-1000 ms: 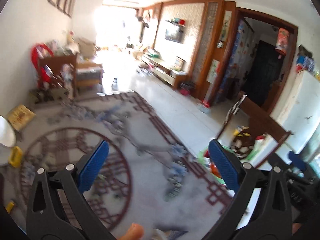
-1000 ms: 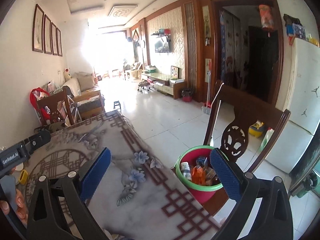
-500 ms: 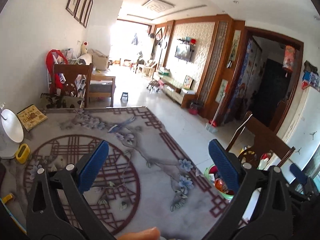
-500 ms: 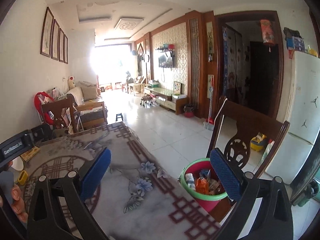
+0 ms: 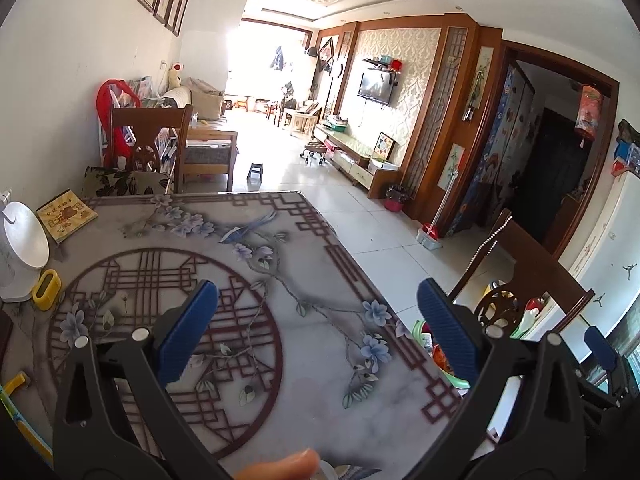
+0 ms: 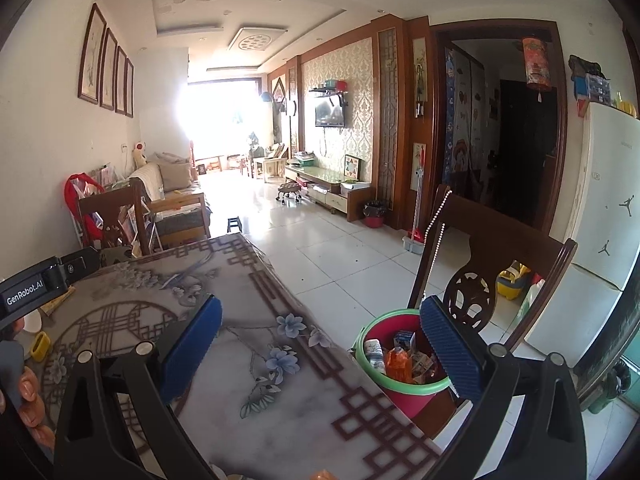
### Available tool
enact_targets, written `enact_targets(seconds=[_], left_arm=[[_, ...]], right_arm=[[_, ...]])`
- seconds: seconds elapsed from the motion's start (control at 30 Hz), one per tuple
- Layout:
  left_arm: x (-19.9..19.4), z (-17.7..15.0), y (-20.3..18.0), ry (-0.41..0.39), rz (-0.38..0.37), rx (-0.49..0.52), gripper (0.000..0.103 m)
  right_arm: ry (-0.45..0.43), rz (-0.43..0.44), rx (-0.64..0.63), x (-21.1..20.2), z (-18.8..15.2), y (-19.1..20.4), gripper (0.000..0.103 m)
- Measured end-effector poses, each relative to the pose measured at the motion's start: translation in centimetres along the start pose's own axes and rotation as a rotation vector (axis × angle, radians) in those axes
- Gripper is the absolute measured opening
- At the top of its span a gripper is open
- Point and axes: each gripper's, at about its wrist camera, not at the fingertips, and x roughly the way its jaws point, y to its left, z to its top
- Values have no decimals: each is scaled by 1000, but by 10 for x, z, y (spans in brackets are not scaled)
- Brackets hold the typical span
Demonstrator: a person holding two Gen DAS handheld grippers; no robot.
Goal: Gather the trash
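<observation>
Both of your claws are spread wide and carry nothing: the left gripper (image 5: 316, 324) hangs over the patterned table (image 5: 248, 280), and the right gripper (image 6: 320, 344) hangs over the table's right edge, with the bucket (image 6: 400, 390) showing just behind its right finger. The trash (image 6: 400, 360) you are after already sits in that red, green-rimmed bucket: wrappers, a small carton, an orange packet. The bucket sits behind the table's edge in front of the dark wooden chair (image 6: 500, 264); what it rests on is hidden.

The tabletop ahead looks free of loose litter, so my guess is you are scanning for a last piece. Sweep slowly, keep the fingers wide, and check the left side before you stop. A yellow holder (image 5: 46, 290) stands just beside a white fan (image 5: 20, 248), and a book (image 5: 66, 216) lies farther back; to my eye these are belongings, not rubbish. Something pale sits at the very bottom of the left view by your fingertip (image 5: 280, 466); it is too cut off to identify.

Beyond the table lie white floor tiles (image 6: 340, 248), a second chair (image 5: 148, 140), a sofa, a television (image 6: 329, 114) on the wall, and a bright window at the far end.
</observation>
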Motion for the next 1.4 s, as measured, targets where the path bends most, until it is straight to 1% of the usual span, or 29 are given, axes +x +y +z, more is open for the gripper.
enact_targets(seconds=[0.37,1.4], left_arm=[[6,-2,-1,30,2,3,98],[10,-2,0,46,8,6,98]], right_arm=[[16,1,6,2,-2,-2,96],[54,13,4,12,-6,-5,96]])
